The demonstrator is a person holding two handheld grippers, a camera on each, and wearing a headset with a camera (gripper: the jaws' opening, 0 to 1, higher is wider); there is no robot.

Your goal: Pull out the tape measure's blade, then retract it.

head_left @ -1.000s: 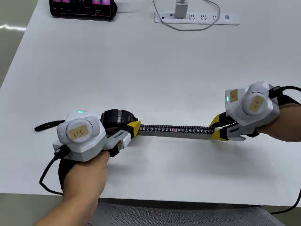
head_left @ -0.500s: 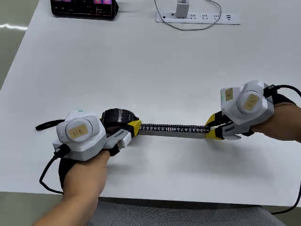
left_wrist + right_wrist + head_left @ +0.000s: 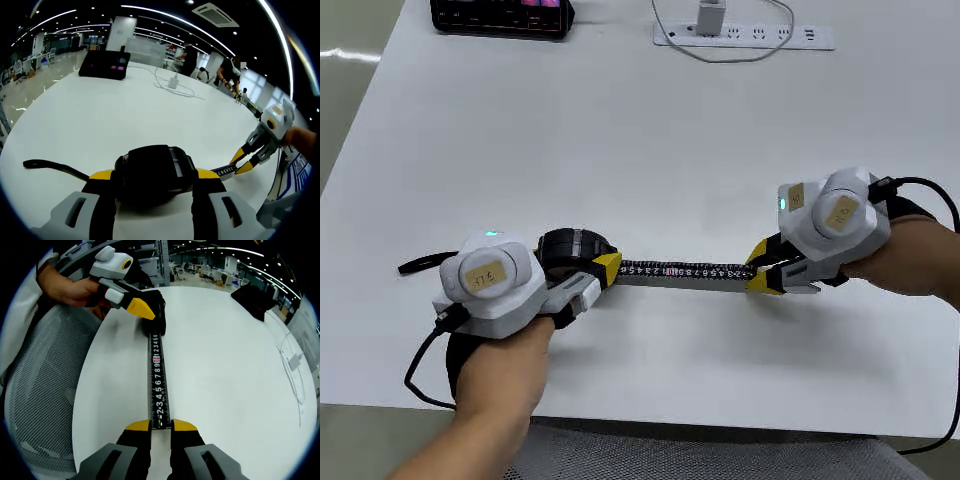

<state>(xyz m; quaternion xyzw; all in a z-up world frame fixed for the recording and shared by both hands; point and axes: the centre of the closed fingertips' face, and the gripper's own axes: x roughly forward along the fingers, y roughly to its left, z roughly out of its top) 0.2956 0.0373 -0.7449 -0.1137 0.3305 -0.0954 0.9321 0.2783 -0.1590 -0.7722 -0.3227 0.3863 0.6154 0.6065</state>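
A black tape measure case [image 3: 572, 252] rests on the white table [image 3: 650, 150], and my left gripper [image 3: 595, 275] is shut on it [image 3: 154, 172]. Its black blade [image 3: 685, 272] with white numbers stretches rightward just above the table. The blade's end sits between the yellow tips of my right gripper [image 3: 760, 270], which is shut on it. In the right gripper view the blade [image 3: 158, 385] runs straight from my jaws [image 3: 161, 426] to the case [image 3: 156, 315] held by the left gripper [image 3: 135, 306]. A black wrist strap [image 3: 420, 265] trails left of the case.
A white power strip [image 3: 745, 36] with a plugged-in charger and cable lies at the table's far edge. A dark device [image 3: 500, 14] with a lit screen sits at the far left. The table's front edge [image 3: 720, 425] runs close below my hands.
My right gripper has moved left toward the case with the blade's end in it, so less blade is out. The left gripper and case have stayed put.
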